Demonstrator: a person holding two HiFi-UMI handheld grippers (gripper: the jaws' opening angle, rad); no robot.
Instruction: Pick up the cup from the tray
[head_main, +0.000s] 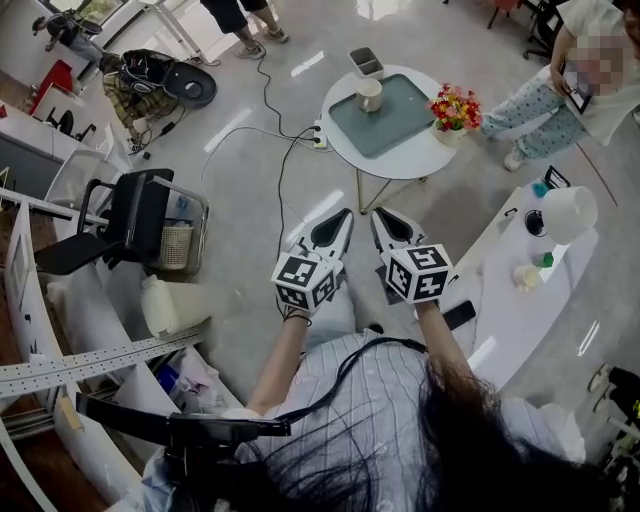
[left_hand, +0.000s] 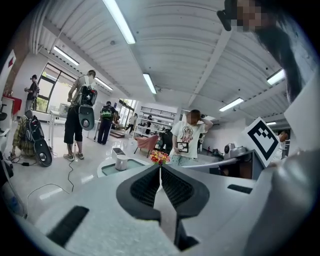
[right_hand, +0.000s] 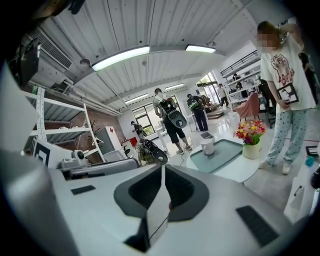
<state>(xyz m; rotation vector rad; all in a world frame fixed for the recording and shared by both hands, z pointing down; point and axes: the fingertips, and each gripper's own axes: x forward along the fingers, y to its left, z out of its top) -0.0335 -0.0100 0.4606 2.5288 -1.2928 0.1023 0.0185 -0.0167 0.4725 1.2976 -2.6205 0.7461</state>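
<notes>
A white cup (head_main: 370, 94) stands at the far left of a grey-green tray (head_main: 392, 118) on a round white table (head_main: 418, 160). The cup (right_hand: 207, 146) and tray (right_hand: 222, 154) also show in the right gripper view, and the cup (left_hand: 120, 161) shows small in the left gripper view. My left gripper (head_main: 340, 216) and right gripper (head_main: 385, 216) are held side by side in the air, well short of the table. Both are shut with nothing between the jaws.
A vase of flowers (head_main: 453, 112) stands at the table's right edge and a small grey box (head_main: 366, 62) at its back. A person (head_main: 560, 90) stands right of the table. A white counter (head_main: 530, 280) runs at my right, a black chair (head_main: 130, 222) at my left. Cables (head_main: 275, 130) cross the floor.
</notes>
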